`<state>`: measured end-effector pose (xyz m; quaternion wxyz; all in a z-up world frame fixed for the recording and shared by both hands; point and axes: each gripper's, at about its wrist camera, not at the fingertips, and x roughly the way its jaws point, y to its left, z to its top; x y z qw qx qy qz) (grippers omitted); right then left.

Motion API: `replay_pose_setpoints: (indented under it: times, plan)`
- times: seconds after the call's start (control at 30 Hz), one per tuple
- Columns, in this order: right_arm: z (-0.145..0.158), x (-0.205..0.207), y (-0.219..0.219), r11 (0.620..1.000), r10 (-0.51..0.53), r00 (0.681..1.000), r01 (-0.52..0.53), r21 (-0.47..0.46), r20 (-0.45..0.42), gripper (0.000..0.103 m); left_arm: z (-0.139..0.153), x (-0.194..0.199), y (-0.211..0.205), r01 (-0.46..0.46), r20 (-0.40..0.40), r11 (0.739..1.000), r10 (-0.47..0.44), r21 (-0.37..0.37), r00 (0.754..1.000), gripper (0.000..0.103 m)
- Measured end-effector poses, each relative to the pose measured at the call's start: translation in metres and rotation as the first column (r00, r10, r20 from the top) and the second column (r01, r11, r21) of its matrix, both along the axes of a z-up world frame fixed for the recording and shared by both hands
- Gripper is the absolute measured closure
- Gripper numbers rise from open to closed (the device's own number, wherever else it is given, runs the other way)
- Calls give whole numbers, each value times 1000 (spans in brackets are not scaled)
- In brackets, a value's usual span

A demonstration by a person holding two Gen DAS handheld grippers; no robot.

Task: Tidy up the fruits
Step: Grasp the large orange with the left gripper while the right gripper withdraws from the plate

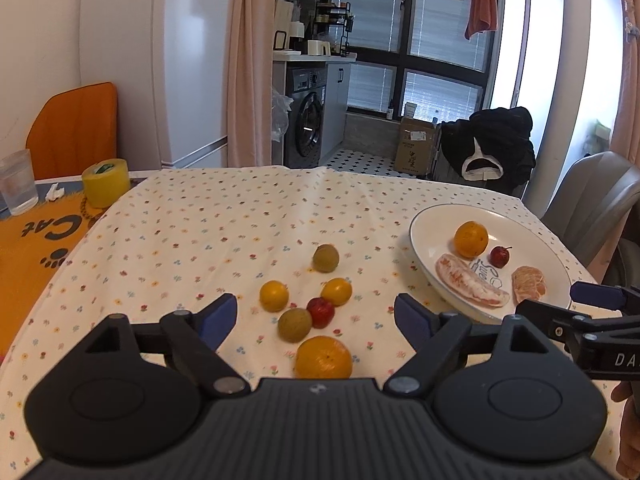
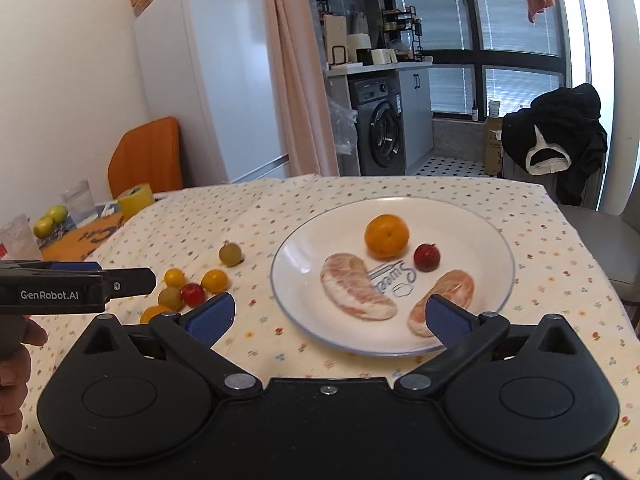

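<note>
A white plate [image 2: 480, 304] on the flowered cloth holds an orange [image 2: 386, 237], a small red fruit [image 2: 427, 257], a pomelo wedge [image 2: 356, 293] and a peeled citrus piece [image 2: 450, 290]. Left of it lies a loose cluster: a large orange [image 1: 324, 357], two small yellow-orange fruits [image 1: 274, 295] [image 1: 336, 291], a red fruit [image 1: 321, 312] and two greenish fruits [image 1: 295, 324] [image 1: 325, 258]. My left gripper [image 1: 316, 316] hangs open just above this cluster. My right gripper [image 2: 328, 316] is open over the plate's near rim, empty.
A yellow tape roll [image 1: 106, 182], a glass of water [image 1: 18, 188] and an orange cat mat [image 1: 36, 236] sit at the table's left. Two green apples [image 2: 50, 220] lie beyond. Chairs stand at the left and right, one draped in black clothing [image 1: 496, 148].
</note>
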<state>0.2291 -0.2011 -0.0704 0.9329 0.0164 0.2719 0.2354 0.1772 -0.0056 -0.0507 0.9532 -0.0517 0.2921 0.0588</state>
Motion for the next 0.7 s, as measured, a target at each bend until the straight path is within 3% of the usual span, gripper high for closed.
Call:
replay_pose_setpoints:
  times: [0.7]
  plan:
    - [-11, -6, 20, 995, 100, 994, -99, 22, -51, 0, -32, -3, -1, 19, -46, 999, -21, -46, 999, 22]
